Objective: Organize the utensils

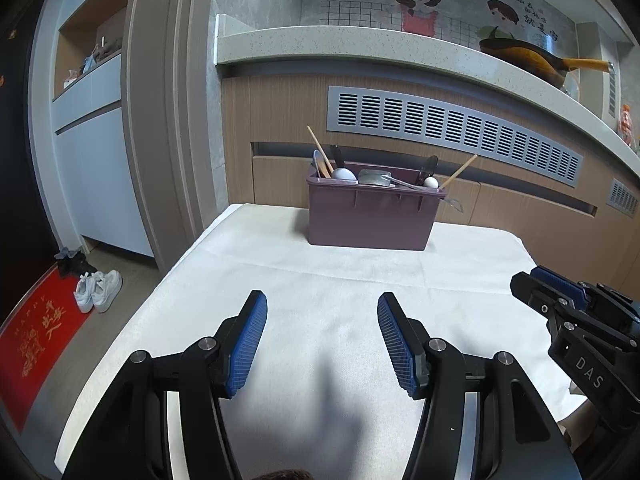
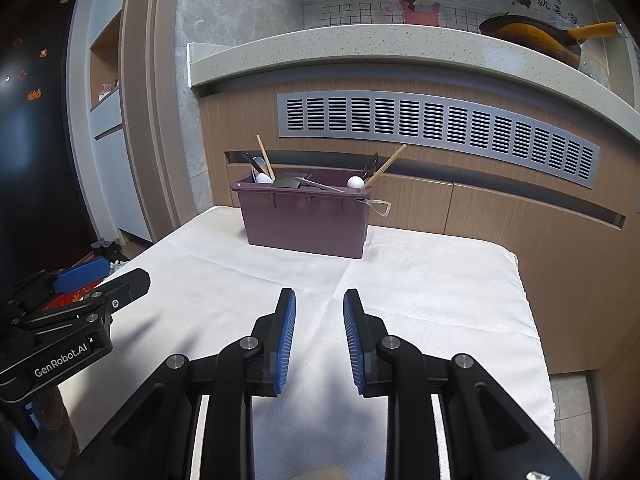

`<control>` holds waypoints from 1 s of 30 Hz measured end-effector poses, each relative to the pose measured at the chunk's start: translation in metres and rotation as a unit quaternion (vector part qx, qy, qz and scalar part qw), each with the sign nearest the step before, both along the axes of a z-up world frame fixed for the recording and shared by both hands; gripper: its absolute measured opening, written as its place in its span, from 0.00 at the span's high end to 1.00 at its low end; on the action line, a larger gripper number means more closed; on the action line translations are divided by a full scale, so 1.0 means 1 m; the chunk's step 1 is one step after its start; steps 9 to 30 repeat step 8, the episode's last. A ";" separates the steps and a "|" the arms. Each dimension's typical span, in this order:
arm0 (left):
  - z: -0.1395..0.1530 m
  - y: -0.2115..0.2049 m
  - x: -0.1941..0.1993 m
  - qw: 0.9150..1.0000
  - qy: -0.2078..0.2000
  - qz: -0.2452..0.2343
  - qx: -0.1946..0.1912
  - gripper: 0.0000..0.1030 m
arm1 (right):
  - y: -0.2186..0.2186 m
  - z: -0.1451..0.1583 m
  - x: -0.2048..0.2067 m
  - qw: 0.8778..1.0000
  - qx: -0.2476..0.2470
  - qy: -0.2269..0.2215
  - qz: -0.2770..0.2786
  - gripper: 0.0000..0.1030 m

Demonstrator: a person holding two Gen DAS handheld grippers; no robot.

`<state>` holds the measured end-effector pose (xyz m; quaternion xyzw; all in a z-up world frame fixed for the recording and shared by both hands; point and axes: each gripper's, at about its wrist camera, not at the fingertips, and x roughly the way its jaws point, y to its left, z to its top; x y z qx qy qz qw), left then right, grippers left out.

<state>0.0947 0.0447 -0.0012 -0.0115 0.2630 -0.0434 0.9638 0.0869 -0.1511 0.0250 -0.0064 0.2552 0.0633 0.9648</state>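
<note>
A purple plastic bin (image 1: pixel 370 216) (image 2: pixel 306 220) stands at the far side of a table covered in white cloth (image 1: pixel 304 280) (image 2: pixel 420 280). It holds several utensils: a metal spatula (image 1: pixel 376 178) (image 2: pixel 292 181) lying across the top, wooden chopsticks (image 1: pixel 320 152) (image 2: pixel 386 166), white spoons (image 1: pixel 344 174) (image 2: pixel 355 182) and dark-handled tools. My left gripper (image 1: pixel 322 306) is open and empty above the near cloth. My right gripper (image 2: pixel 319 304) is open a little and empty, also well short of the bin. Each gripper shows at the edge of the other's view, the right one (image 1: pixel 552 292) and the left one (image 2: pixel 100 280).
A wooden cabinet with a grey vent grille (image 1: pixel 452 128) (image 2: pixel 436 128) stands behind the table, under a speckled counter (image 1: pixel 360 46) bearing an orange pan (image 1: pixel 532 60) (image 2: pixel 536 38). White shoes (image 1: pixel 98 290) and a red mat (image 1: pixel 38 336) lie on the floor at left.
</note>
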 end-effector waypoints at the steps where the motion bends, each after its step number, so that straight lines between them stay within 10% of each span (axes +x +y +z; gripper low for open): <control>1: 0.000 0.000 0.000 1.000 0.000 0.002 0.000 0.43 | 0.000 0.000 0.000 1.000 0.000 0.000 -0.001 0.77; 30: -0.002 0.001 -0.001 1.000 -0.002 0.018 0.002 0.43 | 0.000 0.000 0.000 1.000 0.000 -0.001 0.001 0.77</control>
